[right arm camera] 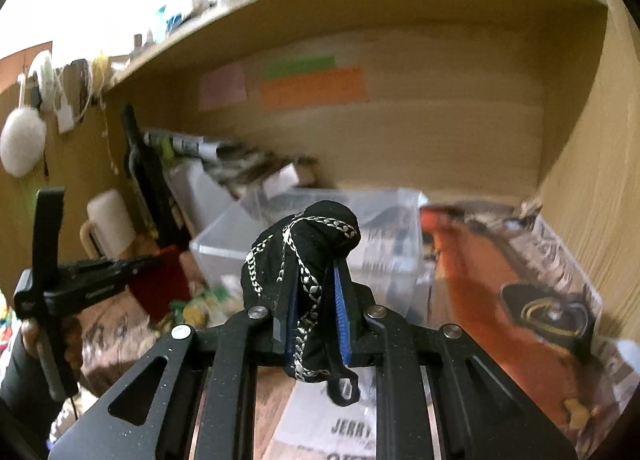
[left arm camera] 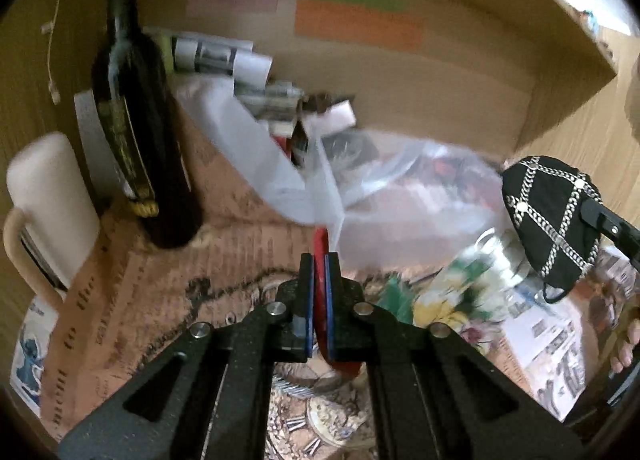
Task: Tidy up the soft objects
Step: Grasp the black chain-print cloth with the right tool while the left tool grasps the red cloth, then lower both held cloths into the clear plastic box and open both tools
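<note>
Red cloth [left arm camera: 320, 260] sat pinched flat in your left tool [left arm camera: 319, 292], held above the printed cover of the bench [left arm camera: 132, 284]; off to the right, the black chain-patterned mask [left arm camera: 552, 216] hung from your other tool. A clear plastic bin [left arm camera: 400, 196] lay beyond, beside a dark bottle [left arm camera: 136, 132] and a cream mug [left arm camera: 48, 196].

From the right wrist, your right tool [right arm camera: 312, 312] was clenched on that mask, raised in front of the bin. Judging by this, both soft pieces were picked up but neither was stowed yet.
</note>
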Tool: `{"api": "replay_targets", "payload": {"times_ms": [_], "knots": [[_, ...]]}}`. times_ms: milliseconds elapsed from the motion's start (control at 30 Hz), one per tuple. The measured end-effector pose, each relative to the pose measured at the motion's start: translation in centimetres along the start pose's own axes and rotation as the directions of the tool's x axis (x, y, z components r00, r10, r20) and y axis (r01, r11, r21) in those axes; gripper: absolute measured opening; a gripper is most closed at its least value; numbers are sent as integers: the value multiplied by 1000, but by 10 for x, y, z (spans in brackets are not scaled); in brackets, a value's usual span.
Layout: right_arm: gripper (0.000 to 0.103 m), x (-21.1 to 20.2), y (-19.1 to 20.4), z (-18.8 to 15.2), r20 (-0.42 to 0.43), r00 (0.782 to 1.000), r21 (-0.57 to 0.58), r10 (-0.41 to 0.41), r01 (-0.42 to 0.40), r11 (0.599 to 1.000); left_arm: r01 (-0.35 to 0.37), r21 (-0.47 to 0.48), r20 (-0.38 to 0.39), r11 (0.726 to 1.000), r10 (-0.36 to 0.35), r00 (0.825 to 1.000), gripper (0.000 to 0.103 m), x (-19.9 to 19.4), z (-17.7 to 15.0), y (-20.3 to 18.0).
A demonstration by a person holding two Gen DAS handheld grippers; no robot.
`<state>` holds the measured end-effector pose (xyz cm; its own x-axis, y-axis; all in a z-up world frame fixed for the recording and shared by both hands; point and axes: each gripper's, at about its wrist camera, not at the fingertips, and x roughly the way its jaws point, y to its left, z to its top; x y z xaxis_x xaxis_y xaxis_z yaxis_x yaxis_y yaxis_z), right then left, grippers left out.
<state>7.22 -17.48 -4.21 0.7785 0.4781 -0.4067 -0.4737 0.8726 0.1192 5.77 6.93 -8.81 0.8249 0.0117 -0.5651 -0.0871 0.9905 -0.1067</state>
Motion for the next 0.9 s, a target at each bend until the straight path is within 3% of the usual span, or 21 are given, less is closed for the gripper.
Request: {"api": "replay_targets", "payload": {"times_ms": [400,900], "knots": [[14,6,-1,38,115,993,-14,-41,43,999,57,15,108,998,-59,992,4,-17,49,-13],[14,57,-7,66,59,997,-7,-40,40,999,92,31,186,995,-97,978,4,8,118,-41]]}}
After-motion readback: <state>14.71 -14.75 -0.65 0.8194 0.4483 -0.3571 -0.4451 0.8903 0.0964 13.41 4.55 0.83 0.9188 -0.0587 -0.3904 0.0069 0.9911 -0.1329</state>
